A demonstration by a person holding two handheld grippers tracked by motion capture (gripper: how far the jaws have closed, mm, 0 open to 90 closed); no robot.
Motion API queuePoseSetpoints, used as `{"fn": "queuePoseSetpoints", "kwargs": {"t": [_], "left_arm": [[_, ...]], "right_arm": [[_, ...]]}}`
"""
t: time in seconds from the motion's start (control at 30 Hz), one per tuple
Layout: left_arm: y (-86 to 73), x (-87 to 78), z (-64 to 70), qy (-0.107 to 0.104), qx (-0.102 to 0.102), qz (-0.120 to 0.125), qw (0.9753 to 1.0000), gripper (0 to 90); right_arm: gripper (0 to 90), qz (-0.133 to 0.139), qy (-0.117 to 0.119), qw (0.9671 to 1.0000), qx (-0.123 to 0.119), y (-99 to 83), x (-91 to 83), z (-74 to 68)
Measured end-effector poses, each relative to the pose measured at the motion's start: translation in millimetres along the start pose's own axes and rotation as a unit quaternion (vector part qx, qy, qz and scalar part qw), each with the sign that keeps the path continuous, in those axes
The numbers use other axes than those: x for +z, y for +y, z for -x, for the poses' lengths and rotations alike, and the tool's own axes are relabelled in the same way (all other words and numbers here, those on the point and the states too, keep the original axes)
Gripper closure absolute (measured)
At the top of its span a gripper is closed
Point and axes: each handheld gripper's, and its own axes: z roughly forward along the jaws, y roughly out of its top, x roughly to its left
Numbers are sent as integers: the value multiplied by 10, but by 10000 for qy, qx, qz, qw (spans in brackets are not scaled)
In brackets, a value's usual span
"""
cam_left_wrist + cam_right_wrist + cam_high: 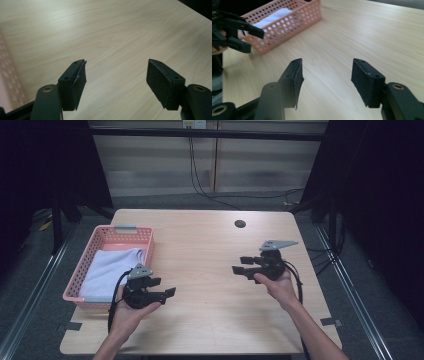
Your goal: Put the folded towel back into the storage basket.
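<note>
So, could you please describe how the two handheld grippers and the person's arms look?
The left gripper and the right gripper are black, two-jawed tools, each topped by a grey three-cornered plate. A black cable trails from each. In the gripper views, the jaws carry flat, dark, rough-textured pads, and brass-coloured rivets sit at the jaw bases. The forearms are bare; no sleeves are visible.

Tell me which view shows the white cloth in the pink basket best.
High view: the white cloth lies folded in the pink basket, seen whole from above. The right gripper view catches just a strip of it over the basket wall. The left gripper view gives a blurred pink edge.
</note>
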Motion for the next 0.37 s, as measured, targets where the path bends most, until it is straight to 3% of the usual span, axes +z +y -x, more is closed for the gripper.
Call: {"fn": "queuePoseSetpoints", "kwargs": {"t": [0.03,0.07,0.13,0.17,0.2,0.37], "left_arm": [[-11,13,26,22,6,-28,10000,321],[-26,20,48,17,15,-49,10000,321],[-106,21,136,45,-59,-72,9999,321],[-106,21,136,45,-59,-72,9999,322],[-203,29,198,0,-95,-157,9998,322],[-338,30,303,-41,84,-210,9997,330]], "right_arm": [[419,-15,-104,9999,96,-129,-172,42],[419,-15,-104,9999,96,-129,-172,42],[417,-3,-213,9996,164,-325,-395,40],[417,-3,-213,9996,164,-325,-395,40],[410,42,-307,9991,305,-468,-524,29],[388,-54,-470,9981,402,-735,-692,-8]]}}
